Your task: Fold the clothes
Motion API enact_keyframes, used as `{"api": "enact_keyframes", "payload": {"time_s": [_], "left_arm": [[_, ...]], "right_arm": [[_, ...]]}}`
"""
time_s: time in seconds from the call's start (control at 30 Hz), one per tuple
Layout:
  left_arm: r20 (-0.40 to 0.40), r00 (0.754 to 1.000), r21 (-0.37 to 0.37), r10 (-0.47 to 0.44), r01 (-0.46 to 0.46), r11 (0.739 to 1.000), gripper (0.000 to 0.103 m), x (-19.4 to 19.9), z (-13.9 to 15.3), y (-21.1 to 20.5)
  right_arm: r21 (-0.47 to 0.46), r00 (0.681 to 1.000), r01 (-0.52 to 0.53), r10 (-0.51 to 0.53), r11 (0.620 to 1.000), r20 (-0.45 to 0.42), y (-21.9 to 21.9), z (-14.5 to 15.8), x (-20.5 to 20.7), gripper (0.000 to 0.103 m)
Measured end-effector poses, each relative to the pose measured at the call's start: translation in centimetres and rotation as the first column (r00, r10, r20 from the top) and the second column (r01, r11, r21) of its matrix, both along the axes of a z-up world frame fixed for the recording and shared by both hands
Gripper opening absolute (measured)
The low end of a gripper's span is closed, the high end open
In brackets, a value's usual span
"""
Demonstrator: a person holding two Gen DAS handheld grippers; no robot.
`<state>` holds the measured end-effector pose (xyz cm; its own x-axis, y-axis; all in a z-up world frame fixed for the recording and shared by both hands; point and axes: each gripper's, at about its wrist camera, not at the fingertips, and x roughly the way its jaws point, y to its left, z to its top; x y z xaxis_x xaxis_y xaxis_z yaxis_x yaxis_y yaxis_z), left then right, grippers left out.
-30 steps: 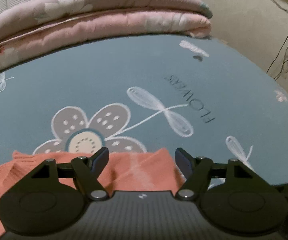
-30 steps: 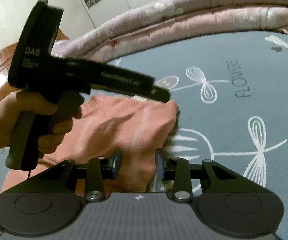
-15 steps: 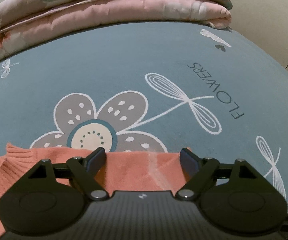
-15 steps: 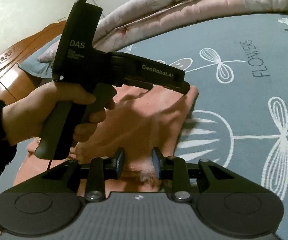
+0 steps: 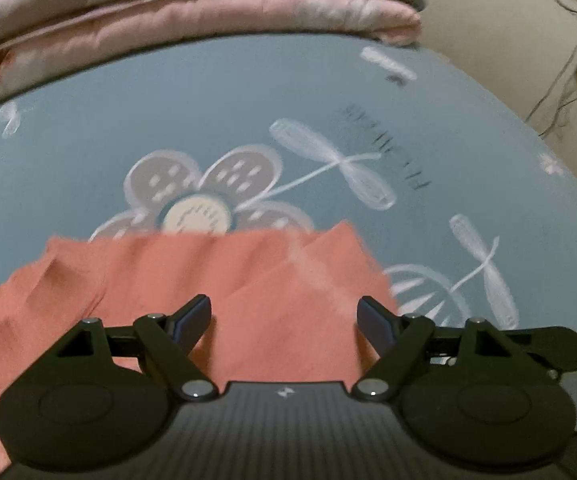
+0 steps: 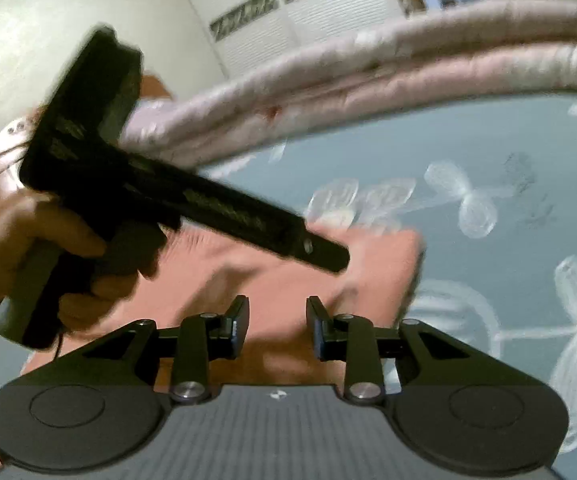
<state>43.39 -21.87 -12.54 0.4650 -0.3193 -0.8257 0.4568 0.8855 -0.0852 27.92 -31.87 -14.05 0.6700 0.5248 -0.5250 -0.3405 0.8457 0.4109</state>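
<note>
Count: 1 coral-pink knit garment [image 5: 216, 280], 2 grippers, 1 visible hand [image 6: 36, 248], 1 folded pink quilt [image 5: 192, 12] in 2 stacked layers. The garment lies flat on the blue-grey bedsheet [image 5: 128, 112] printed with white flower and dragonfly outlines; its far edge covers the lower petals of 1 large grey flower [image 5: 200, 188]. In the left wrist view the garment's far right corner rises to a point, and a diagonal crease runs from there toward the left gripper [image 5: 284, 316]. That gripper's jaws are spread wide and closing a little, fabric below and between them, pads not pressing on it: released. The right gripper [image 6: 277, 326] has its 2 fingers set at a narrow gap over the garment's near part; jaws are opening, nothing pinched between them, so also released. In the right wrist view the hand grips the left gripper's handle, and its black body crosses above the garment's left half. Both views are motion-blurred. Open room: bare sheet lies beyond the garment's far edge up to the quilt, and more to its right. The quilt bounds the bed's far side; the sheet's right edge drops to a beige floor [image 5: 508, 32] with cables [image 5: 568, 76].
</note>
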Motion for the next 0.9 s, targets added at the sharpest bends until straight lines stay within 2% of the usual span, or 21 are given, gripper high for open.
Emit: {"api": "enact_keyframes", "payload": {"time_s": [0.07, 0.1, 0.13, 0.23, 0.3, 0.43, 0.57, 0.67, 0.73, 0.9], "left_arm": [[0.033, 0.999, 0.09, 0.024, -0.027, 0.996, 0.08, 0.1, -1.0, 0.4], [0.052, 0.998, 0.128, 0.031, -0.037, 0.991, 0.087, 0.2, -1.6, 0.6], [0.067, 0.997, 0.138, 0.032, -0.041, 0.99, 0.089, 0.4, -1.9, 0.8], [0.034, 0.994, 0.056, 0.099, -0.101, 0.993, 0.084, 0.7, -1.2, 1.7], [0.04, 0.996, 0.011, 0.081, -0.081, 0.997, 0.084, 0.0, 0.0, 2.1], [0.044, 0.999, -0.021, 0.024, -0.023, 1.0, 0.086, -2.3, 1.6, 3.0], [0.005, 1.0, 0.026, 0.021, -0.021, 0.999, 0.085, -3.2, 0.3, 3.8], [0.061, 0.998, 0.093, 0.035, -0.041, 0.995, 0.088, -3.5, -0.6, 4.5], [0.09, 0.995, 0.115, 0.037, -0.047, 0.992, 0.088, -3.8, -0.8, 4.9], [0.087, 0.995, 0.093, 0.054, -0.062, 0.994, 0.085, -4.2, 0.4, 5.2]], "right_arm": [[-0.041, 0.999, -0.025, 0.024, 0.999, -0.027, 0.3, -0.2, 0.0, 0.04], [-0.047, 0.999, -0.035, 0.033, 0.998, -0.036, 0.2, -0.1, 0.0, 0.04], [-0.046, 0.998, -0.042, 0.04, 0.998, -0.052, 0.0, 0.2, 0.0, 0.04], [-0.054, 0.996, -0.053, 0.049, 0.997, -0.069, -0.4, 0.7, -0.1, 0.04], [-0.065, 0.996, -0.073, 0.069, 0.995, -0.059, -0.4, 1.1, -0.6, 0.042], [-0.039, 0.996, -0.093, 0.093, 0.995, -0.014, -1.2, 1.9, -1.3, 0.046], [-0.046, 0.992, -0.127, 0.127, 0.991, -0.019, -0.3, 1.6, -1.2, 0.048], [-0.097, 0.986, -0.154, 0.145, 0.983, -0.087, 0.8, 0.4, -0.6, 0.048], [-0.096, 0.984, -0.159, 0.15, 0.983, -0.099, 0.8, 0.1, -0.3, 0.048], [-0.131, 0.982, -0.173, 0.16, 0.976, -0.102, 0.9, 0.9, -0.7, 0.049]]}}
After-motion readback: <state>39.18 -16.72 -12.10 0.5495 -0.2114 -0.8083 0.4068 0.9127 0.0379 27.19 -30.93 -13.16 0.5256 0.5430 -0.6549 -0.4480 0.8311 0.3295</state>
